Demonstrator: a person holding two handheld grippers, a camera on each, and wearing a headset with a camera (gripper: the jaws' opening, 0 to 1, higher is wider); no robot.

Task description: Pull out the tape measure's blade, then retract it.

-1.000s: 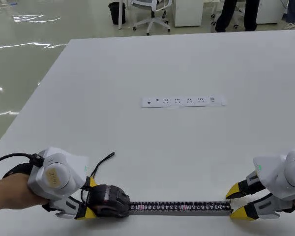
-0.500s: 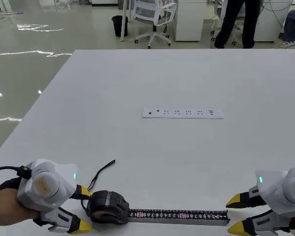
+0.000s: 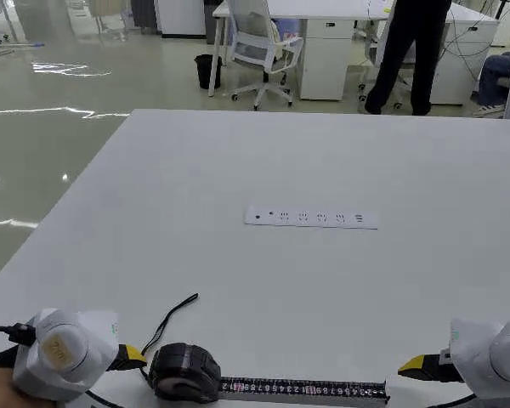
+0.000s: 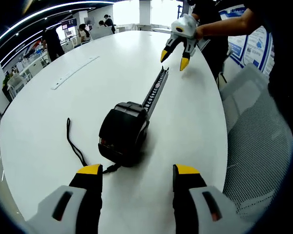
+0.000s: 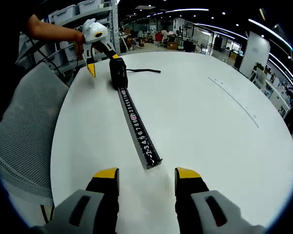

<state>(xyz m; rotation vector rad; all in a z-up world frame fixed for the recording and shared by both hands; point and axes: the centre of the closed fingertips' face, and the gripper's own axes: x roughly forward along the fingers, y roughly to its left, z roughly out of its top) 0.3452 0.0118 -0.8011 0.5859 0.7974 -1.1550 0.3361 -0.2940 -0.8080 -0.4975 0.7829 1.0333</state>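
The black tape measure (image 3: 184, 372) lies on the white table (image 3: 238, 153) near its front edge. Its blade (image 3: 302, 389) is pulled out flat to the right and nothing holds it. My left gripper (image 4: 136, 170) is open, a short way behind the case (image 4: 123, 129) and not touching it. My right gripper (image 5: 146, 173) is open too, just short of the blade's hooked end (image 5: 154, 162). In the head view one yellow fingertip (image 3: 134, 353) of the left gripper and one fingertip (image 3: 412, 365) of the right gripper show at the bottom corners.
The case's black wrist strap (image 3: 170, 316) trails up and left over the table. A white power strip (image 3: 310, 218) lies mid-table. Beyond the far edge stand an office chair (image 3: 259, 47), a bin (image 3: 206, 70), desks and a person (image 3: 408, 51).
Both grippers have drawn back from the tape: the left one has come off the case, the right one off the blade's end. The head camera has tilted up.
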